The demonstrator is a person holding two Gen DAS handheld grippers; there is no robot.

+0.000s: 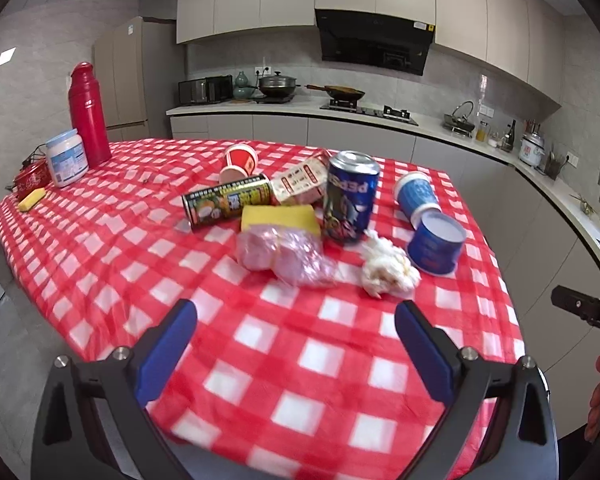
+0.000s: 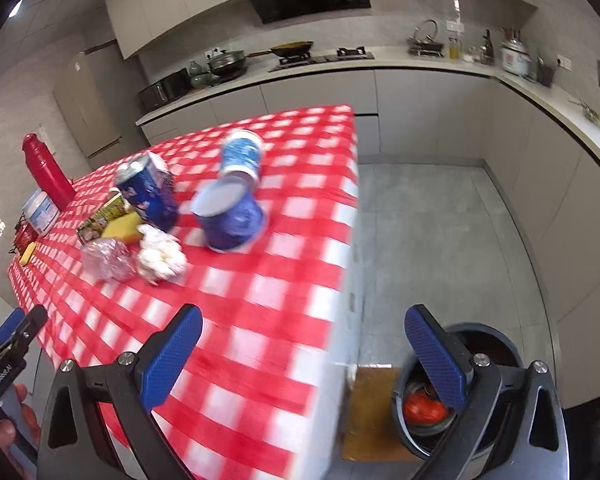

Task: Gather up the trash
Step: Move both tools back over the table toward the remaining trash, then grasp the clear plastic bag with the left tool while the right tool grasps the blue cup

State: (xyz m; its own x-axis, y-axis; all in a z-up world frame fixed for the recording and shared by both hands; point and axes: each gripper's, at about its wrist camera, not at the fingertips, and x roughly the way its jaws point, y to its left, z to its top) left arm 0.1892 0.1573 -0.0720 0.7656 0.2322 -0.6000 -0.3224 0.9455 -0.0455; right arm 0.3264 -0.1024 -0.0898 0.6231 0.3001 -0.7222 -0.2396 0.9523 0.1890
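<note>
Left wrist view: my left gripper (image 1: 296,344) hovers over the near part of the checked tablecloth (image 1: 260,380), its blue fingers spread wide with nothing between them.
Landmark: the upright Pepsi can (image 1: 351,197) stands mid-table.
Far left of the can: a red thermos (image 1: 88,114) and a white jar (image 1: 66,158), well apart from the trash.
Left of the can: a green can (image 1: 226,201) lies on its side, a yellow sponge (image 1: 278,217) just beside the Pepsi can.
Behind the can: a red paper cup (image 1: 239,162) and a snack wrapper (image 1: 300,182).
In front of the can: a crumpled plastic bag (image 1: 280,254) and a white tissue wad (image 1: 386,265).
Right of the can: two blue cups (image 1: 434,236), one tipped over.
Right wrist view: my right gripper (image 2: 302,354) is spread too, holding nothing, at the table's near right edge.
Far right of the can: a bin (image 2: 484,344) on the floor below that gripper, something red inside.
</note>
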